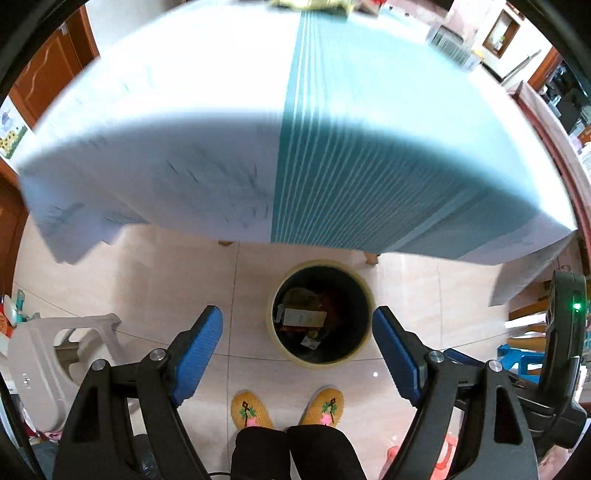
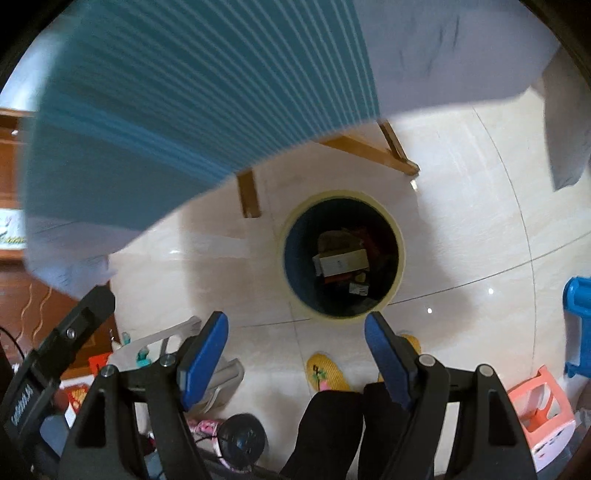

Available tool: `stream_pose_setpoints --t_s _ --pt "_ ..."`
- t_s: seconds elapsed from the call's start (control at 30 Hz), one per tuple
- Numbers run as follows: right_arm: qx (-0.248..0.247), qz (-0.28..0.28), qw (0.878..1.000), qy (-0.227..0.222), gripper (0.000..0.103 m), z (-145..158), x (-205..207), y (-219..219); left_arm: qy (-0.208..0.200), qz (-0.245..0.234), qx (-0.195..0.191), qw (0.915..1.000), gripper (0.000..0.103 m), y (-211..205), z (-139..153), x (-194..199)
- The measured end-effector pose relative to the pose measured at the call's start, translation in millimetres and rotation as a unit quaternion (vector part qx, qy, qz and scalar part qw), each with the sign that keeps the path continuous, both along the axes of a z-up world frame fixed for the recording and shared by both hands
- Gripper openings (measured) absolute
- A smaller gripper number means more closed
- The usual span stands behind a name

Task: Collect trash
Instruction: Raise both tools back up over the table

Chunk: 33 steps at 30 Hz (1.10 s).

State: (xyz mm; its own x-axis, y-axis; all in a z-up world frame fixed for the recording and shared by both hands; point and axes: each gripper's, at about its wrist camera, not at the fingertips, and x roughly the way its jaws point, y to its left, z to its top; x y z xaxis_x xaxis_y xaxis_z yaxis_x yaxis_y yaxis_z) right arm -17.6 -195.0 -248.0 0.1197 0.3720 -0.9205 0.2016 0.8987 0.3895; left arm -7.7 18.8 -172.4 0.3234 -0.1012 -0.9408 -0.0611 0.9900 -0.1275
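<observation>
A round trash bin (image 1: 364, 291) with a pale yellow rim stands on the tiled floor in front of the table. It holds trash, among it a white box (image 1: 303, 317) and dark wrappers. It also shows in the right wrist view (image 2: 397, 236) with the white box (image 2: 341, 261) inside. My left gripper (image 1: 297, 326) is open and empty above the bin. My right gripper (image 2: 295, 332) is open and empty above the bin's near rim. Some yellowish items (image 1: 314, 4) lie blurred at the table's far edge.
A table with a white and teal striped cloth (image 1: 332, 147) overhangs the floor, wooden legs (image 2: 249, 194) under it. The person's yellow slippers (image 1: 251, 408) stand near the bin. A white stool (image 1: 48, 354) is left, a blue stool (image 2: 578, 325) and a pink stool (image 2: 543, 417) right.
</observation>
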Motion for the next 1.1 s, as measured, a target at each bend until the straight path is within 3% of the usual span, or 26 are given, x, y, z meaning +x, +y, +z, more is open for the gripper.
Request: stream_pose_setpoints --t_s 0.13,0.27,0.6,0.87,1.1 --pt "0.011 0.029 0.999 -0.025 0.077 59.6 -6.6 -2.4 -0.023 -0.006 0.012 0.9997 0.082 4.7 58.6 -14.7" --pt "0.011 0.062 0.995 -0.078 0.077 126.9 -10.6 -7.5 -0.05 -0.012 0.036 0.998 0.082 6.9 108.3 -27.4" --pt "0.009 0.096 0.978 -0.185 0.077 233.7 -1.6 -20.4 -0.111 0.008 0.05 0.9925 0.082 2.5 212.5 -28.7" --pt "0.001 0.119 0.96 -0.256 0.077 291.3 22.2 -21.5 -0.144 0.03 0.061 0.9872 0.082 -3.3 256.9 -10.0" --pt "-0.007 0.115 0.957 -0.267 0.077 300.2 48.8 -24.0 -0.142 0.043 0.038 0.9883 0.081 11.2 262.5 26.0"
